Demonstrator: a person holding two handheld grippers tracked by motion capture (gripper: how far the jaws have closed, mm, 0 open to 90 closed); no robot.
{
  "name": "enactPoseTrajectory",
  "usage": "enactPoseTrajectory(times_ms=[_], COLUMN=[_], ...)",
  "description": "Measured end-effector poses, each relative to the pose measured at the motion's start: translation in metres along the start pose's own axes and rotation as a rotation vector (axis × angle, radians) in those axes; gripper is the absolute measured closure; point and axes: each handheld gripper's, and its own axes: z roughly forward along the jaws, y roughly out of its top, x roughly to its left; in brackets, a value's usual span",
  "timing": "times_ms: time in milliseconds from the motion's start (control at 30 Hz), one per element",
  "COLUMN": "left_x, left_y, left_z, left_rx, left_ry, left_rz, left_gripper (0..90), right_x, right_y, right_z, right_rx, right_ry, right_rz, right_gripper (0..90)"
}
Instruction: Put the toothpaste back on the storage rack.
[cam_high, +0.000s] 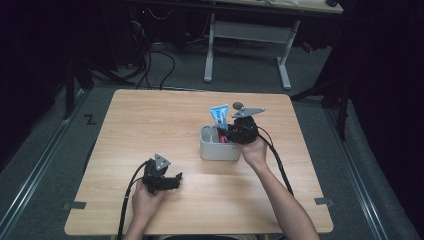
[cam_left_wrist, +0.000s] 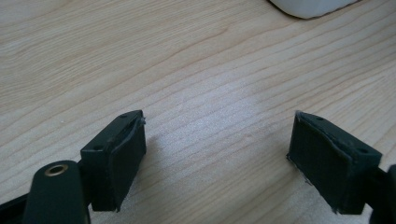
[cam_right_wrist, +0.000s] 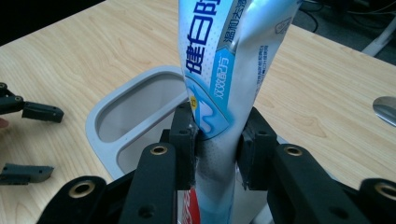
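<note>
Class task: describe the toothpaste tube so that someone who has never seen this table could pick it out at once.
Start at the wooden table and find the grey holder right of its middle. The toothpaste tube rises from it, pinched by the right gripper; nothing else nearby is blue and white with printed writing.

Blk left gripper (cam_high: 173, 181) w/ grey 3-cornered plate, brass-ringed screws, blk cable, bare forearms

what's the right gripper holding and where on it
The right gripper clamps the toothpaste tube across its lower body, over the grey holder. The left gripper is open.
</note>
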Motion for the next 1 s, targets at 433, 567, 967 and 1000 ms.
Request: enactPoseTrajectory(times_ms=[433,567,967,1000], left_x=[0.000,0.000,0.000,0.000], left_y=[0.000,0.000,0.000,0.000], left_z=[0.000,0.000,0.000,0.000], left_rx=[-0.001,0.000,0.000,0.000], left_ry=[0.000,0.000,0.000,0.000], left_rz=[-0.001,0.000,-0.002,-0.002], left_gripper=[19.2,19.2,19.2,19.2], right_x=[-0.001,-0.002,-0.005,-0.005], right_y=[-0.010,-0.012,-0.017,-0.017], right_z=[-0.001,-0.001,-0.020,-0.020], right_rx=[-0.010,-0.032,-0.094,-0.094], right_ry=[0.010,0.016,0.008,0.008], right_rz=[0.020,0.038,0.051,0.051], right_gripper=[67.9,63.1,52.7,52.7])
